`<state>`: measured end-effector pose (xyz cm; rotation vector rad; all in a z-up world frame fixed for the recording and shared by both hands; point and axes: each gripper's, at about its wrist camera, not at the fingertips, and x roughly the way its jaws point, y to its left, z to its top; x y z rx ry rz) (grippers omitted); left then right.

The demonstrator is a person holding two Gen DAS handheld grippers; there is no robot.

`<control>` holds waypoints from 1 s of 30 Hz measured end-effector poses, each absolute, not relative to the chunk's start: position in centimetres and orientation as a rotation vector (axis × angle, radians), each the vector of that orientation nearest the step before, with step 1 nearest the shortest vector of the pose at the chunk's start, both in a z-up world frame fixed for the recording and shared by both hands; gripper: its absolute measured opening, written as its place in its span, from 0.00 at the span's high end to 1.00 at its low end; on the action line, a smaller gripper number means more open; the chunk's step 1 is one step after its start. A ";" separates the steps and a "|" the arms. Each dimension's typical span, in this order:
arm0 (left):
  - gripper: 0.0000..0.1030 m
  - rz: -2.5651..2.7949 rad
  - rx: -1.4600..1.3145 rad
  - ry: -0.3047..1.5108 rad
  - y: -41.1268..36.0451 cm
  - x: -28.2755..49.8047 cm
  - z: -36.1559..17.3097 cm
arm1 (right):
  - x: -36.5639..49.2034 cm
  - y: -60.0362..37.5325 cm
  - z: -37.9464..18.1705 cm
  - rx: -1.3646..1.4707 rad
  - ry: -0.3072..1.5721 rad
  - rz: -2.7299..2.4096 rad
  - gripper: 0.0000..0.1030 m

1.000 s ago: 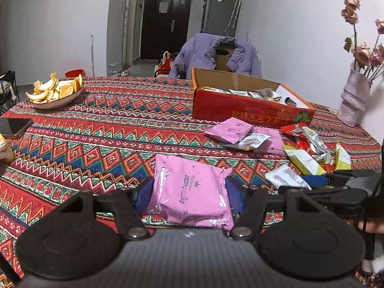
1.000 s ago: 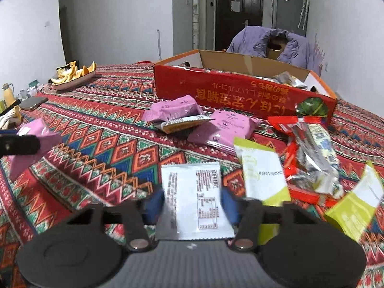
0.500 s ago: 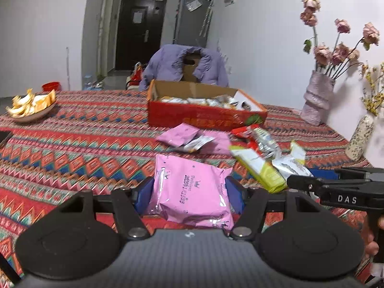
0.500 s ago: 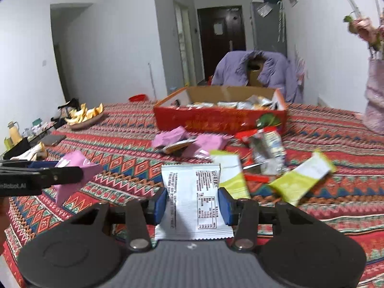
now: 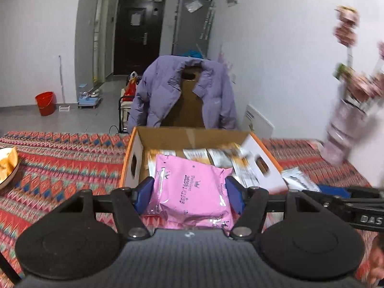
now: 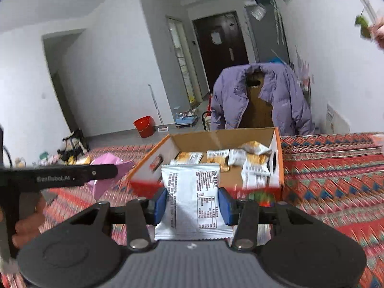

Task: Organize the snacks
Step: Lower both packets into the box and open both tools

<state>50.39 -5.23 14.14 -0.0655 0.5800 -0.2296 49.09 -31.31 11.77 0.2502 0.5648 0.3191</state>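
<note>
- The left gripper [image 5: 190,193] grasps a pink snack packet [image 5: 192,192] by its two side edges, the blue pads pressing in on the soft wrapper; the packet hangs clear of the patterned tablecloth [image 5: 60,168], its far end over the near wall of the cardboard box [image 5: 134,158].
- The right gripper [image 6: 192,201] is clenched on a white snack packet [image 6: 192,199] with printed text facing up, also held by the sides and poised just before the box's near rim.
- The step in hand appears to be carrying both packets to the box and dropping them in.
- To do it well, I would bring each packet fully past the near wall before letting go, so neither catches on the rim and slides back onto the cloth.
- The two grippers travel side by side and close together; staggering the releases, or keeping left to the left half and right to the right, should avoid a knock.
- Inside the box lie several white-and-orange packets [image 6: 254,160], mostly toward the back and right wall; the nearer bare cardboard floor looks the best landing spot.
- Keeping the packets flat and releasing low should leave them lying tidy and not on edge.
- Beyond the table, a purple jacket [image 5: 182,91] hangs over a chair, well clear of the work.
</note>
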 end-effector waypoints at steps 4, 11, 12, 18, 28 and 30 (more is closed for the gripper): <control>0.36 -0.217 -0.114 0.628 -5.9 56.2 13.8 | 57.8 -31.2 9.6 0.279 0.659 0.275 0.56; 0.36 -0.222 -0.145 0.701 -7.5 62.2 10.7 | 65.3 -29.6 4.1 0.256 0.789 0.201 0.55; 0.37 -0.224 -0.151 0.713 -7.8 62.7 10.2 | 65.5 -29.5 3.5 0.264 0.798 0.203 0.54; 0.36 -0.233 -0.169 0.784 -10.0 64.8 7.0 | 65.8 -30.3 2.2 0.252 0.803 0.194 0.46; 0.27 -0.239 -0.192 0.869 -11.2 65.2 5.3 | 63.0 -32.6 6.8 0.151 0.684 0.147 0.38; 0.21 -0.255 -0.189 0.852 -11.1 64.7 6.0 | 62.4 -33.1 7.7 0.153 0.673 0.144 0.38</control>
